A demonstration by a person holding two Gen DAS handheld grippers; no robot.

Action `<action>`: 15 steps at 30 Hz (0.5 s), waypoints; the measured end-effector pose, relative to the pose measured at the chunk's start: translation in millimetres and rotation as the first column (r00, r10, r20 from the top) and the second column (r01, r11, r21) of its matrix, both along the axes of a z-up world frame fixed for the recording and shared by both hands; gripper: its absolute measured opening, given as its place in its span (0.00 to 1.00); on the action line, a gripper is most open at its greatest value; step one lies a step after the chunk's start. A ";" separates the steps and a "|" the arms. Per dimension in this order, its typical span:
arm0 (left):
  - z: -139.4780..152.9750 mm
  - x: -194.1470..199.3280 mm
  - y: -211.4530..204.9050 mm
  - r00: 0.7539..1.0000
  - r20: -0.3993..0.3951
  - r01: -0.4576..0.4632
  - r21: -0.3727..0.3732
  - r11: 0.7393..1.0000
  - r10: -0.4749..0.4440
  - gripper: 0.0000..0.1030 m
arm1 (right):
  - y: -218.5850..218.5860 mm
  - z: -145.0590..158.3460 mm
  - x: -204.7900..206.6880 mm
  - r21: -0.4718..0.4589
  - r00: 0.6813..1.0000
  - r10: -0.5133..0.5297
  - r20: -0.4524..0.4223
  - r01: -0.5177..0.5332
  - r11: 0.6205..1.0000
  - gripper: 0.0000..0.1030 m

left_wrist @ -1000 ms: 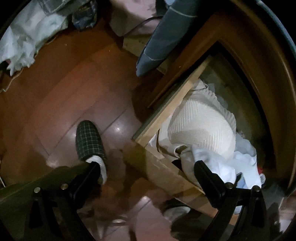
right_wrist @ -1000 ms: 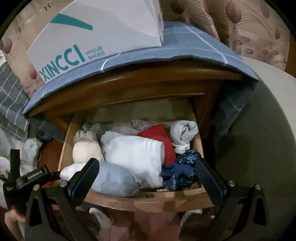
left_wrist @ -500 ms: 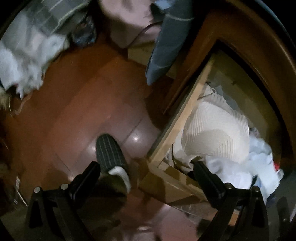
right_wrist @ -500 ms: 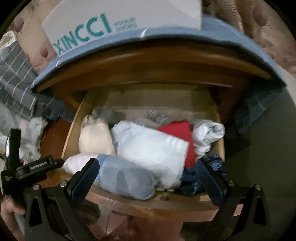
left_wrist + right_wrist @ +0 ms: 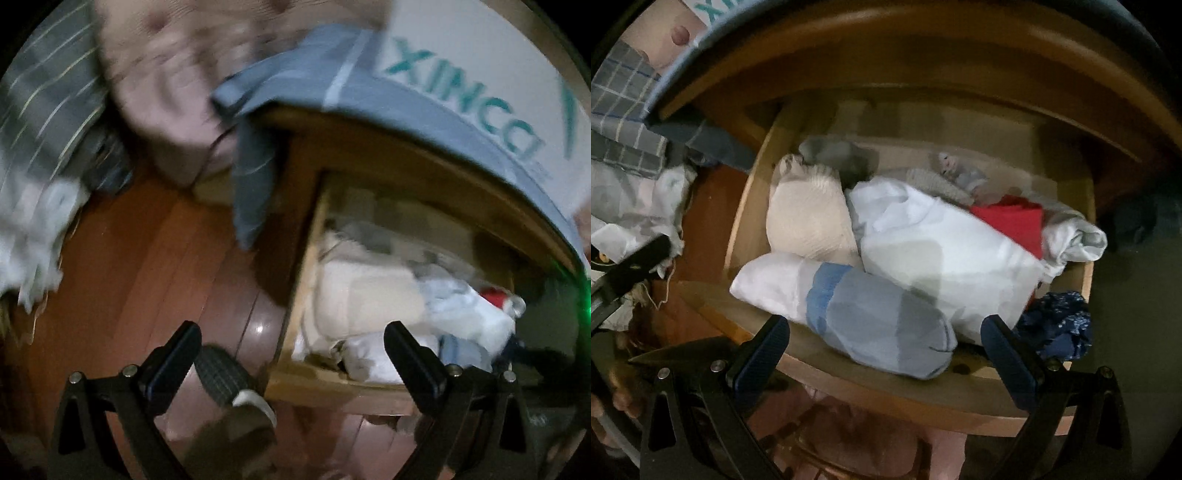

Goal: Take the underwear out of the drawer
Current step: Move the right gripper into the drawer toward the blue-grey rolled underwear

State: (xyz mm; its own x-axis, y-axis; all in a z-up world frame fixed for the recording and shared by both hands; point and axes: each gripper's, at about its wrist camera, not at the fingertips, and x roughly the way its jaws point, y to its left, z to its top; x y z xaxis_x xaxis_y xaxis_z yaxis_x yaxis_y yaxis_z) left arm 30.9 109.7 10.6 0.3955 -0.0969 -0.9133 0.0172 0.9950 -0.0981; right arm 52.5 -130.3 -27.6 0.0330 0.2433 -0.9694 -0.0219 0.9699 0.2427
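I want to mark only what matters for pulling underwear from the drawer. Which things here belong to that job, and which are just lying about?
Job:
open drawer
light blue roll
big white bundle
cream knit piece
red item
right gripper

Lying about:
shoe box
blue cloth
slipper

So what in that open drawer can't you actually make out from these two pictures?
- Left wrist view: drawer contents smeared by motion blur.
- Right wrist view: red garment mostly covered by the white bundle.
- Right wrist view: drawer floor hidden under clothes.
- Which pieces are underwear: unclear.
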 end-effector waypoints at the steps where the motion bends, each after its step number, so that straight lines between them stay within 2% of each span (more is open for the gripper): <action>1: 2.6 1.7 -2.4 0.999 -0.002 0.039 -0.033 0.999 -0.039 0.99 | 1.7 -3.9 1.6 0.005 1.000 -0.009 -0.025 0.009 1.000 1.00; 2: 2.7 4.4 -2.1 0.998 -0.013 0.063 -0.060 0.996 -0.064 0.99 | 1.8 -6.4 2.7 0.002 0.999 -0.016 -0.045 0.016 1.000 1.00; 6: -2.3 8.3 -2.3 0.997 -0.047 0.060 -0.095 0.994 -0.064 0.99 | 4.7 -17.9 6.8 -0.049 0.996 -0.032 -0.084 0.028 0.998 1.00; 9: -10.3 9.8 -3.0 0.997 -0.060 0.051 -0.090 0.995 -0.056 0.99 | 12.7 -25.9 6.3 -0.086 0.995 -0.016 -0.096 0.007 0.996 1.00; 15: -23.9 10.7 -14.4 0.990 -0.080 0.112 -0.066 0.992 -0.117 0.99 | 14.6 -44.2 3.2 -0.102 0.993 -0.020 -0.114 0.009 0.995 0.98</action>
State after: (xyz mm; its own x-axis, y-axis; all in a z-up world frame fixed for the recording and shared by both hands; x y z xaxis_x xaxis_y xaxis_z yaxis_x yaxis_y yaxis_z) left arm 41.6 95.3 -13.3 0.3016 -0.1938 -0.9335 0.1201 0.9790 -0.1645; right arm 55.7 -115.7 -71.7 -0.0773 0.1440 -0.9866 0.0147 0.9896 0.1433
